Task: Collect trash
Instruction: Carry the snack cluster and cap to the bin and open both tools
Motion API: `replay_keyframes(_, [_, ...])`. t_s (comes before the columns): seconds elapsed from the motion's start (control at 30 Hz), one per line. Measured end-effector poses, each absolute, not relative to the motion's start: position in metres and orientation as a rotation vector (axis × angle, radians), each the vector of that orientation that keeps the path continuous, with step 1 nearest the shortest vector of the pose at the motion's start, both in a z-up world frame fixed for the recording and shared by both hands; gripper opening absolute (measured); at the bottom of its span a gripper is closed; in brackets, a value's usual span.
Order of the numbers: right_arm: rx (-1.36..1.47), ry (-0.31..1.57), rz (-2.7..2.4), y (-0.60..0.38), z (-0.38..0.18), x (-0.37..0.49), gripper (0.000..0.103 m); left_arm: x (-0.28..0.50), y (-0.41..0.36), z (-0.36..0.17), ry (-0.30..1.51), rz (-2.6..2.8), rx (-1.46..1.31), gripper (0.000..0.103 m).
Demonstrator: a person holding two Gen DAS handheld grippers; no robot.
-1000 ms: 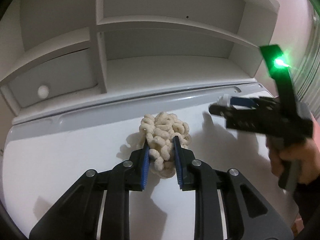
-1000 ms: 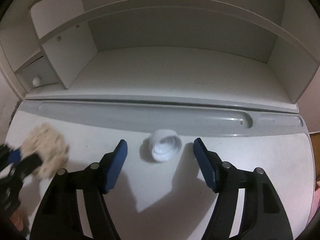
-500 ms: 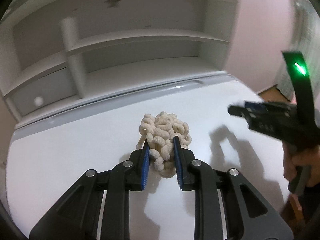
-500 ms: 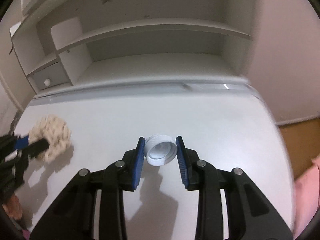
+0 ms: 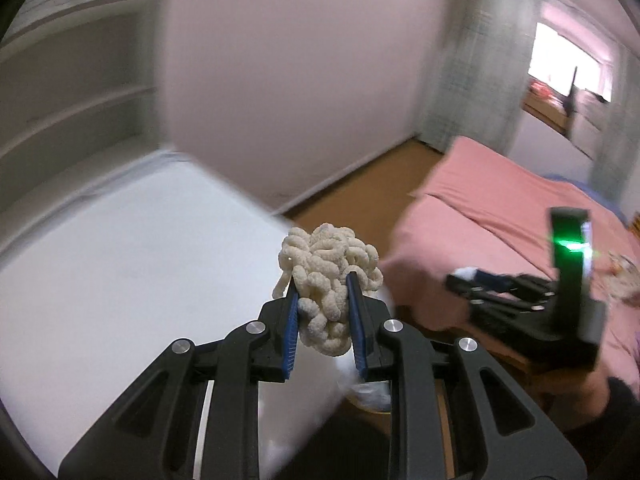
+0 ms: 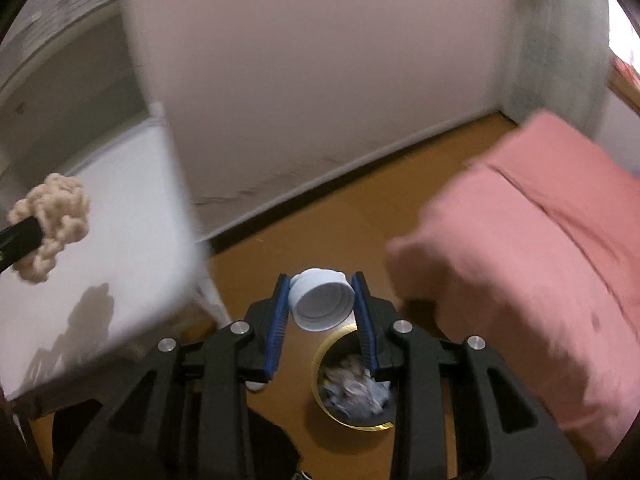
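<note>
Both hands carry their trash off the desk toward the bin.

The left gripper (image 5: pixel 322 320) is clamped on a cream, knotted bundle of fuzzy yarn (image 5: pixel 328 276) at the white desk's (image 5: pixel 120 260) corner. The right gripper (image 6: pixel 320 312), its jaws just closed, pinches a white plastic screw cap (image 6: pixel 320 304) above the gold-rimmed round wastebasket (image 6: pixel 320 360) on the wooden floor, beside the pink bed (image 6: pixel 540 260). Next, I'd guess: centre each over the opening and let go.
</note>
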State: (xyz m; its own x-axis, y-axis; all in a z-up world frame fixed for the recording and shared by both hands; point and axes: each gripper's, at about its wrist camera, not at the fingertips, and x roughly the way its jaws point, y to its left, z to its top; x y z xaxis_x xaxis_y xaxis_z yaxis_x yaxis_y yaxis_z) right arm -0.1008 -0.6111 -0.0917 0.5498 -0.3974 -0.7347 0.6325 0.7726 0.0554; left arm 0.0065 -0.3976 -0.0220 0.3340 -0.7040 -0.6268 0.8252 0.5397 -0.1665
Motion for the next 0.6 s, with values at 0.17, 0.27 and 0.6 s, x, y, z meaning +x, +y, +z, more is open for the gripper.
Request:
replay_keyframes(0.17, [0.421,0.833,-0.696,-0.658,-0.137,-0.129,0.031,-0.03,-0.46,-0.058,0.738,-1.113,0.276,0.021])
replay_keyframes(0.27, [0.476,0.864,-0.705,-0.671,-0.162,-0.13,0.031,-0.044,-0.477,-0.079,0.755,-1.133,0.322,0.021])
replay_keyframes(0.6, [0.582,0.992,-0.689,-0.693,-0.212,-0.14,0.032,-0.047,-0.518,-0.112,0.826,-1.152,0.368,0.021])
